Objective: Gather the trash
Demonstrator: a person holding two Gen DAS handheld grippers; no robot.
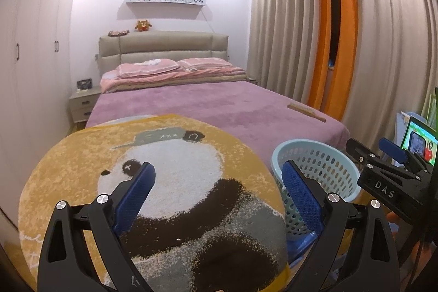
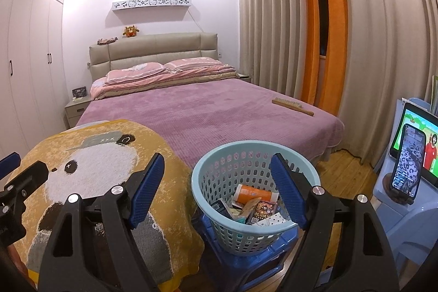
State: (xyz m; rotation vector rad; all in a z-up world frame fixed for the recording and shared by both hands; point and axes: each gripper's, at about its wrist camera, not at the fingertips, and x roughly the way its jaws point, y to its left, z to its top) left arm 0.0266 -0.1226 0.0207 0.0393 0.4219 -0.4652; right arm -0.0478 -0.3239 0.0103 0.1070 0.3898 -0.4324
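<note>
A light blue perforated basket stands on a blue stool at the foot of the bed; it also shows in the left wrist view. Inside it lie an orange tube, small packets and paper scraps. My right gripper is open and empty, above the basket's near left rim. My left gripper is open and empty over the round yellow panda mat, left of the basket. The right gripper shows at the right edge of the left wrist view.
The panda mat covers the bed's near corner. A wooden brush lies on the purple bedspread at the right. A phone and a tablet stand on a pale blue chair at right. Curtains hang at right, wardrobes at left.
</note>
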